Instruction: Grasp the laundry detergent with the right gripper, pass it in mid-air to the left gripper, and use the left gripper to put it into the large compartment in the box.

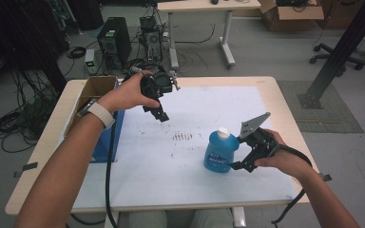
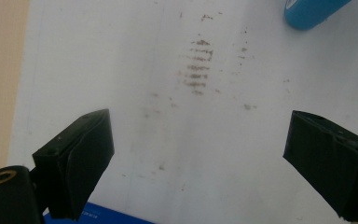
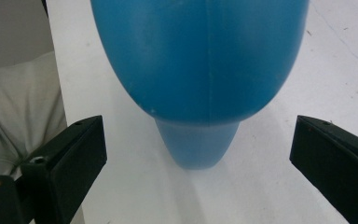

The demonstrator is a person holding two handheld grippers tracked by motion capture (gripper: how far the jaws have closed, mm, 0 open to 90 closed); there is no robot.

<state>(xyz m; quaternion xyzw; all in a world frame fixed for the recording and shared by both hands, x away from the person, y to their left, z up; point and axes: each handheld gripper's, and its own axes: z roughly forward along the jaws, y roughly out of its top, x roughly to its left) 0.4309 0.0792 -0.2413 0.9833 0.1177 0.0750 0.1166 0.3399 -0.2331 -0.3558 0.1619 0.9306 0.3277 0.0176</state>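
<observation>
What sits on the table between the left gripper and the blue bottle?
Only bare white sheet with dark smudges, seen in the high view, separates the left gripper from the blue bottle.

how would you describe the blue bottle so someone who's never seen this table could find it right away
Start at the white sheet covering the light wooden table, then go to its near right part, just in front of the open right claw. There stands the blue bottle, upright, the only bright blue rounded container, with a white cap and a label on its side.

left claw [image 1: 160, 113] raised, right claw [image 1: 240, 165] low, both agape.
</observation>
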